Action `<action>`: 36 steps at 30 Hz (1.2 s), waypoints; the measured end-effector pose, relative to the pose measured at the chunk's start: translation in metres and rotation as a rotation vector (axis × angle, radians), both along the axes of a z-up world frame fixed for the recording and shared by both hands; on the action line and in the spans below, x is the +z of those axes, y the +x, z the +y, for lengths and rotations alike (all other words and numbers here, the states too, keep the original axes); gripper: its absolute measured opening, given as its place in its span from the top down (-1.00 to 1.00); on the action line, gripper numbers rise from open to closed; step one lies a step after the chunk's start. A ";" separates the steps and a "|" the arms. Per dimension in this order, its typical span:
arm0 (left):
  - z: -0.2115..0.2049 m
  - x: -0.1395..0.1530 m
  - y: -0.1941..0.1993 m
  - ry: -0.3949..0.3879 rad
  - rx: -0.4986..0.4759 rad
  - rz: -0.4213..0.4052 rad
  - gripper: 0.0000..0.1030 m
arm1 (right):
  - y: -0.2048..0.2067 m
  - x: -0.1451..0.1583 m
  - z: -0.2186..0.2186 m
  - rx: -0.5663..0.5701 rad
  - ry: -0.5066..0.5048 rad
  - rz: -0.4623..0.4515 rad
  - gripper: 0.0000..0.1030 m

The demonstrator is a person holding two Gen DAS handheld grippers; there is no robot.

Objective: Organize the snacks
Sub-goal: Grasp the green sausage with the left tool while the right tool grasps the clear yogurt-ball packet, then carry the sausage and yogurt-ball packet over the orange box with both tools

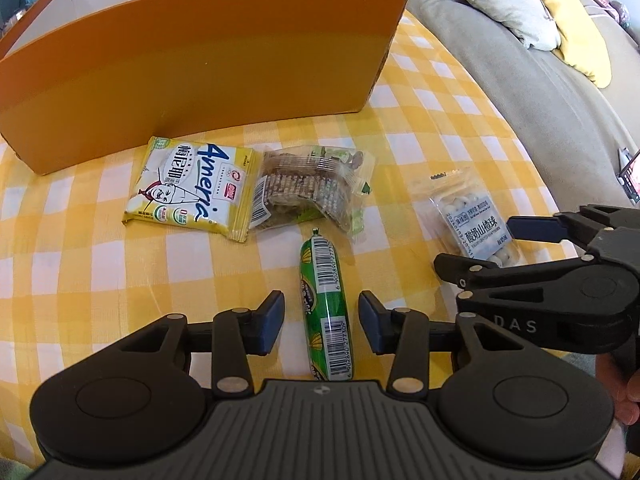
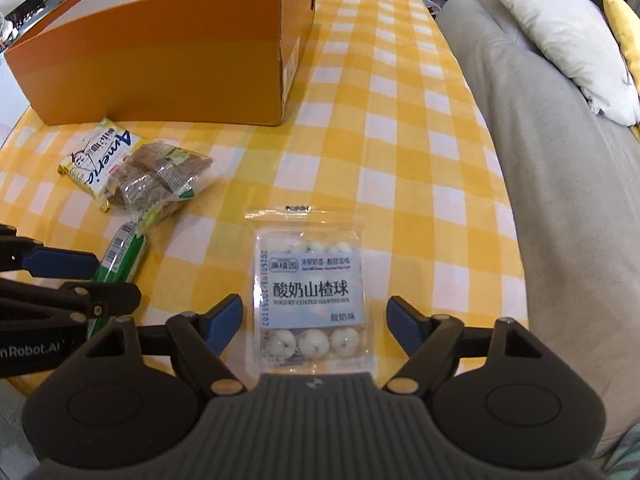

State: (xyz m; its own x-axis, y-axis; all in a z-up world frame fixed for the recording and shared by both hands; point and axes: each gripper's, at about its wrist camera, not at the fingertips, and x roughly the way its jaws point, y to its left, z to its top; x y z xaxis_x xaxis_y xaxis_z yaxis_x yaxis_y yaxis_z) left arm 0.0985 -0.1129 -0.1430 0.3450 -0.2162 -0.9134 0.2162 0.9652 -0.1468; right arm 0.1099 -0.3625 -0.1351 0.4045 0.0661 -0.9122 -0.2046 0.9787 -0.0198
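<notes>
— Barely begun, judging by the layout: four snacks out on the yellow checked tablecloth (image 2: pixel 400 128), none seen inside the orange box (image 1: pixel 192 80), though most of the interior hidden from both views

— And lying where?

— Yellow cracker packet (image 1: pixel 188 188) and clear bag of brown biscuits (image 1: pixel 308 188) touching, just in front of the box wall; green sausage stick (image 1: pixel 324 308) nearer the cameras; pouch of yogurt-coated hawthorn balls (image 2: pixel 310 292) well off to the right, toward the grey sofa (image 2: pixel 540 200)

— Tools?

— Left gripper (image 1: pixel 321 322) spread wide, blue pads either side of the sausage stick, gaps on both sides, nothing pinched. Right gripper (image 2: pixel 315 322) likewise wide apart, straddling the hawthorn pouch, pads clear of its edges; seems low over the cloth, height hard to judge

— Left to do?

— Probably everything: closing on both items, lifting over the box wall, then the cracker packet and biscuit bag
</notes>
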 end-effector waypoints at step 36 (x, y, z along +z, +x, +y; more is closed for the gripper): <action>0.007 -0.001 -0.006 0.051 -0.036 0.060 0.52 | -0.009 0.006 0.032 0.063 0.034 0.085 -0.12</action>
